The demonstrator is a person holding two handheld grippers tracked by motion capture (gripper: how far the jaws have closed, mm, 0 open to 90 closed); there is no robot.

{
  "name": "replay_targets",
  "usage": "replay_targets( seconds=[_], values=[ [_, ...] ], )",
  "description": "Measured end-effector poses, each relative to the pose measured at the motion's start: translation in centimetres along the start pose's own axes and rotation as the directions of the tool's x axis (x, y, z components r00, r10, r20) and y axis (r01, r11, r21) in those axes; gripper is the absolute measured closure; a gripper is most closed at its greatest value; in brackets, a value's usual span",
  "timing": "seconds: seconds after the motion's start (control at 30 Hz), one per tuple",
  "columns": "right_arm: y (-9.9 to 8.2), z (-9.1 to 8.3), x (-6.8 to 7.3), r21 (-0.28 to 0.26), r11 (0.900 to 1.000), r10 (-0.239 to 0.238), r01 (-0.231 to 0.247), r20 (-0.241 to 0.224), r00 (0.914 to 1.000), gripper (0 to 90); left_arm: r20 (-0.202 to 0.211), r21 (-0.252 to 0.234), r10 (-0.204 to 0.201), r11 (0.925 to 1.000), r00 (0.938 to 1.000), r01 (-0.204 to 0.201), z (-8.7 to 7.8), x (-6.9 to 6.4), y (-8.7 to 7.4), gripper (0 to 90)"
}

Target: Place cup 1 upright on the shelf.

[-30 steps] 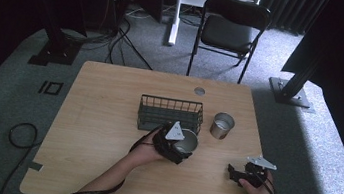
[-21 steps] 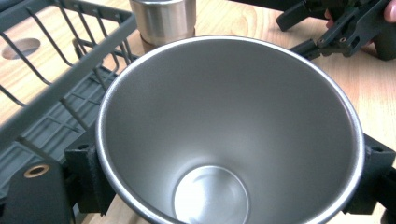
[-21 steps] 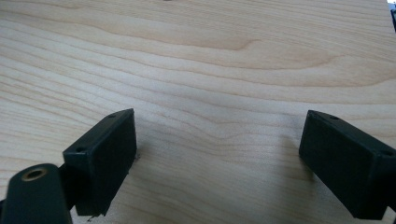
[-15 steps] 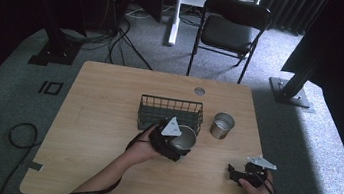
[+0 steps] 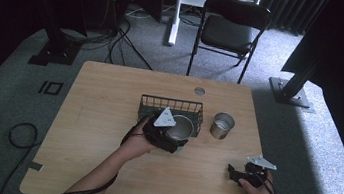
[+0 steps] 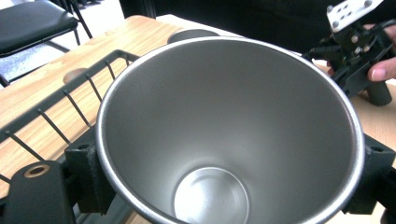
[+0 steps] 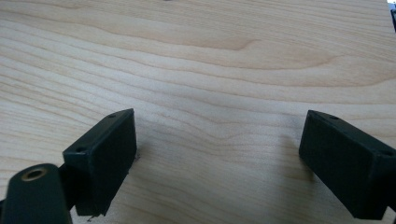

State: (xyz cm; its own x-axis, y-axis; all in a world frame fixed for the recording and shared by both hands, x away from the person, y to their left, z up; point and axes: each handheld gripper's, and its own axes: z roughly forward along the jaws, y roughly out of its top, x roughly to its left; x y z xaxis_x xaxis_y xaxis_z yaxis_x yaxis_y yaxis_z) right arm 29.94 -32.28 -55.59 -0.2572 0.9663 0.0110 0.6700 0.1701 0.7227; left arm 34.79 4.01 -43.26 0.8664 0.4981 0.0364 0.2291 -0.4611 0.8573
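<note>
A steel cup (image 5: pixel 183 127) is held off the table, and my left gripper (image 5: pixel 173 140) is shut on it, just in front of the black wire basket (image 5: pixel 171 104). In the left gripper view the cup's open mouth (image 6: pixel 224 140) faces the camera, a black jaw at each side of it, with the basket's wires (image 6: pixel 70 98) to its left. A second, smaller steel cup (image 5: pixel 221 125) stands upright on the table to the right of the basket. My right gripper (image 5: pixel 233 174) rests low at the table's front right; its jaws (image 7: pixel 219 158) stand wide apart over bare wood.
The wooden table (image 5: pixel 106 118) has a round cable hole (image 5: pixel 199 91) near its far edge. A black folding chair (image 5: pixel 231 31) stands behind the table. Cables lie on the carpet at the left (image 5: pixel 21 135).
My left gripper has lifted the steel cup and carried it a little toward the basket. The right gripper has stayed in place.
</note>
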Motion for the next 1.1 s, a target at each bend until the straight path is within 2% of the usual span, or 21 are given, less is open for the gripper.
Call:
replay_targets(
  seconds=[0.07,0.37,0.5,0.67,0.77,0.83,0.9,1.1],
  values=[
    [0.0,0.0,0.0,0.0,1.0,0.0,0.0,0.0,1.0,10.7,-0.011,0.002,0.003,1.0,0.9999,-0.003,-0.3,0.1,0.3,14.1],
    [0.0,0.0,0.0,-0.001,1.0,0.001,-0.001,0.0,1.0,10.7,-0.052,-0.042,-0.036,0.9986,0.998,0.034,-2.2,0.9,1.7,14.2],
    [0.0,0.0,0.0,-0.001,1.0,0.001,-0.001,0.0,1.0,10.7,-0.069,-0.048,-0.038,0.9982,0.9969,0.034,-2.7,1.3,2.0,14.2],
    [0.0,0.0,0.0,-0.001,1.0,0.001,-0.001,0.0,1.0,10.7,-0.097,-0.065,-0.066,0.9961,0.9931,0.06,-3.3,1.8,2.5,14.2],
    [0.0,0.0,0.0,-0.001,1.0,0.001,-0.001,0.0,1.0,10.7,-0.115,-0.071,-0.071,0.9955,0.9908,0.063,-3.8,2.1,3.0,14.2],
    [0.0,0.0,0.0,-0.001,1.0,0.001,-0.001,0.0,1.0,10.7,-0.138,-0.078,-0.078,0.9946,0.9873,0.068,-4.1,2.4,3.3,14.2],
    [0.0,0.0,0.0,-0.001,1.0,0.001,-0.001,0.0,1.0,10.7,-0.141,-0.084,-0.082,0.994,0.9866,0.071,-4.3,2.5,3.4,14.2],
    [0.0,0.0,0.0,-0.001,1.0,0.001,-0.001,0.0,1.0,10.7,-0.204,-0.118,-0.119,0.9883,0.9717,0.097,-5.2,3.4,4.2,14.2]
  ],
)
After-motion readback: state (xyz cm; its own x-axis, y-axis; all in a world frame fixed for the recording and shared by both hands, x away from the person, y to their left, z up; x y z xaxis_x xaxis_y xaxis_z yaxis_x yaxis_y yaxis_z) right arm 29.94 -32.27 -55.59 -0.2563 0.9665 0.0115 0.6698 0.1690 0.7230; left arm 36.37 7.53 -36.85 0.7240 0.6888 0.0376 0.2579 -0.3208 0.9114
